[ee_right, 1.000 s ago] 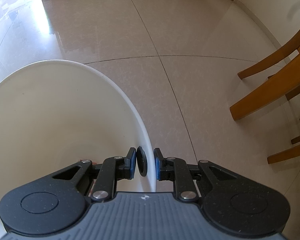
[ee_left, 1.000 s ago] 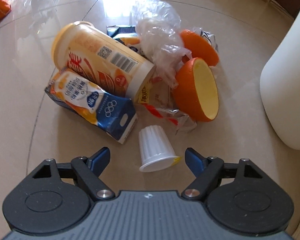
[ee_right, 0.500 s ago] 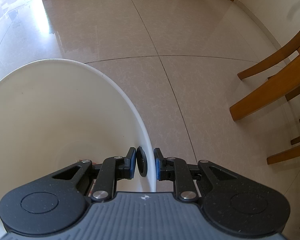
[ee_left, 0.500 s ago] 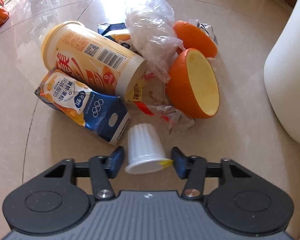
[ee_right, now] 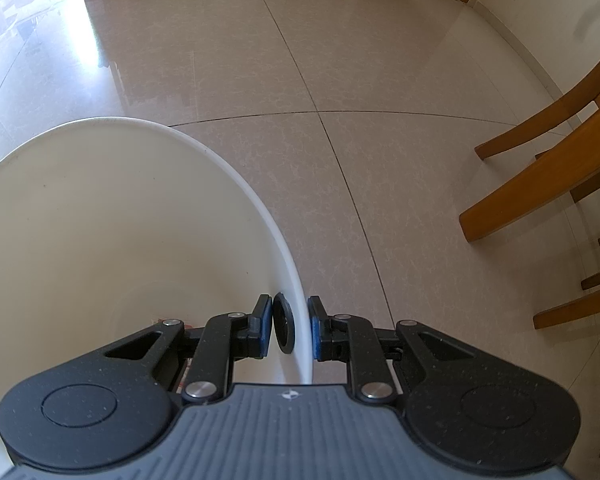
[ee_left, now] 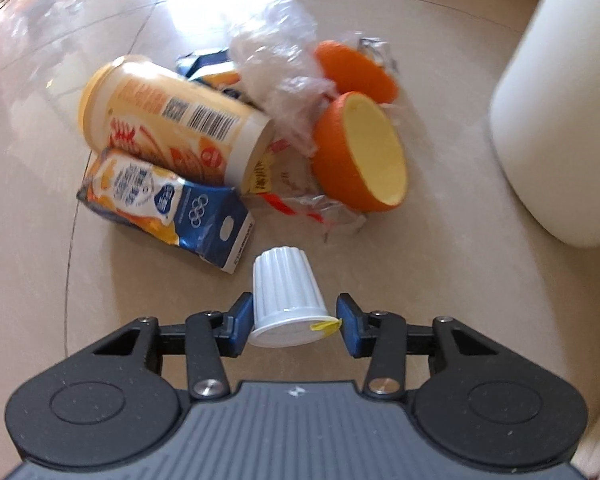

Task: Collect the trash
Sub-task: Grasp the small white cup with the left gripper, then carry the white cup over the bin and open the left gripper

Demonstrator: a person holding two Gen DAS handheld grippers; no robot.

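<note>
Closing in on the small white ribbed cup [ee_left: 286, 298], we are narrowing our left claw [ee_left: 292, 322] around it: a second ago the blue pads stood wide on either side, and now the left pad is touching the cup's wall while the right pad sits just beside the yellow tab at its rim. The frame is motion-blurred, so we are only guessing that the grip is not yet firm. The cup is lying on the floor [ee_left: 28, 240], just beside the blue juice carton [ee_left: 168, 208] and in front of the trash pile with the yellow canister [ee_left: 172, 120] and the orange peel half [ee_left: 364, 160]. Our right claw [ee_right: 288, 328] is staying pinched on the rim of the white bin [ee_right: 100, 220], unmoved, keeping it ready for the drop.
</note>
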